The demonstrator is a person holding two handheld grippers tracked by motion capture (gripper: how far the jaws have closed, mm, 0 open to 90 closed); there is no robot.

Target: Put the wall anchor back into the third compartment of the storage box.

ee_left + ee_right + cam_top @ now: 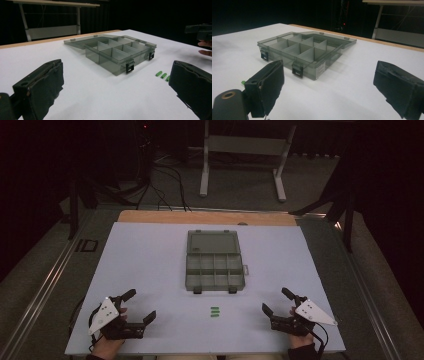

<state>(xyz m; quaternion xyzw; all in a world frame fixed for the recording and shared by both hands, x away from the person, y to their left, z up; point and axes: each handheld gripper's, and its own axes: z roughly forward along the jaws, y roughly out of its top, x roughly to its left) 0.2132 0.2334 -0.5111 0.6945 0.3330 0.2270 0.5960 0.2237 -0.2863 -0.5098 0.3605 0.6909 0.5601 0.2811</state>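
Three small green pieces (215, 312) are lying side by side in a tight row on the white bench (150, 270), between the two grippers and just in front of the organiser box (214, 268). The smoky translucent box is sitting open, its lid lying flat behind it, its dividers forming two rows of compartments, two black latches hanging on its near wall.

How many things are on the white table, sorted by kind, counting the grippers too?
Green pieces: 3
Organizer box, lid open: 1
Grippers, left and right, both open: 2
Total: 6
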